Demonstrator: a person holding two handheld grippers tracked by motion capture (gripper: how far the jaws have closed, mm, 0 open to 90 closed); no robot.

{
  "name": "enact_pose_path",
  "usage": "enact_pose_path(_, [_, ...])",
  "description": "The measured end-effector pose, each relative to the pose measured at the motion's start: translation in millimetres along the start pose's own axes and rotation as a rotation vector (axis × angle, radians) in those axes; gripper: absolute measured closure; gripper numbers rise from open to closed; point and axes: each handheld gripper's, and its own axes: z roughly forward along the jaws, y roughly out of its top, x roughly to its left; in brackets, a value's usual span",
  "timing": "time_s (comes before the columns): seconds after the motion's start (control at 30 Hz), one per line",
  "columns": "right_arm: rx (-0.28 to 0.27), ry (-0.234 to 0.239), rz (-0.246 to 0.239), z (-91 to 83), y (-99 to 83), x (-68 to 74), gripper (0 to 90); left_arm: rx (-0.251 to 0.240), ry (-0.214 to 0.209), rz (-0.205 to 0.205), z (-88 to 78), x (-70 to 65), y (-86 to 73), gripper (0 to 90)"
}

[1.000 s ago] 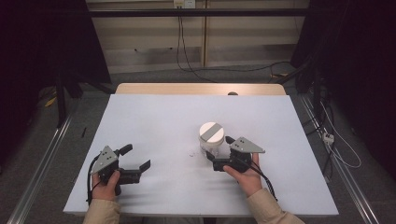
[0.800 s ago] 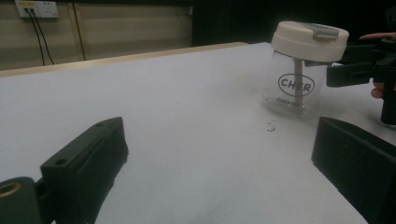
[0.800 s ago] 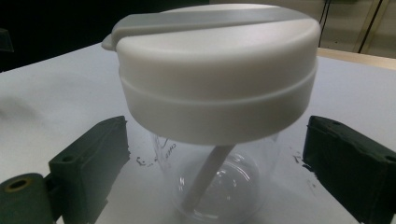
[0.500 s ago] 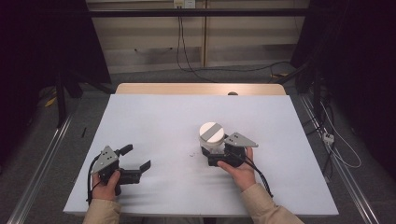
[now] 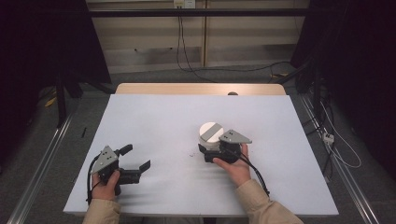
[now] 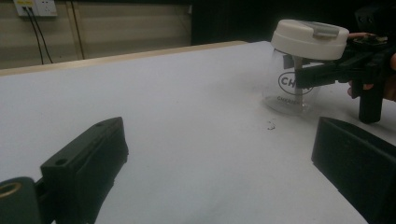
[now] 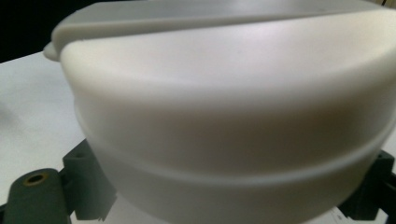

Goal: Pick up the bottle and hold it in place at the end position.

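A clear glass jar [image 5: 209,141] with a wide white lid [image 5: 210,130] stands upright right of the table's middle. In the left gripper view the jar [image 6: 286,88] shows dark printed lettering. My right gripper [image 5: 204,151] reaches in from the jar's right. Its jaws have just been closing, with the jar between them, and now sit against the glass under the lid. In the right gripper view the lid [image 7: 224,107] looms close, hiding most of both fingers [image 7: 88,182]. My left gripper [image 5: 136,157] rests at the front left, open and holding nothing [image 6: 219,154].
The white table top [image 5: 159,116] ends in a wooden strip [image 5: 196,88] at the far edge. A few dark specks [image 6: 271,125] lie just left of the jar. Cables run over the floor beyond and to the right.
My right gripper has slid left, up to the jar, so its jaws now flank the glass and stand narrower. The jar and my left gripper have kept their places.
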Motion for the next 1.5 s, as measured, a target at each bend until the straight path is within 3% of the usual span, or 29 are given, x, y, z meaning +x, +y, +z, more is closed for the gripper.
enact_pose_path(0.63, [-0.006,-0.001,-0.035,1.3,1.1,-1.2,18.1,-0.003,-0.001,-0.003,0.5,-0.4,-0.1,3.2])
enact_pose_path(1.17, [-0.067,-0.004,-0.028,0.9,8.9,-4.6,18.6,0.000,0.002,-0.002,0.4,0.1,-0.3,3.2])
enact_pose_path(1.5, [-0.058,-0.009,-0.068,7.8,16.2,-5.8,18.7,-0.003,-0.003,-0.005,0.9,0.0,-0.6,3.2])
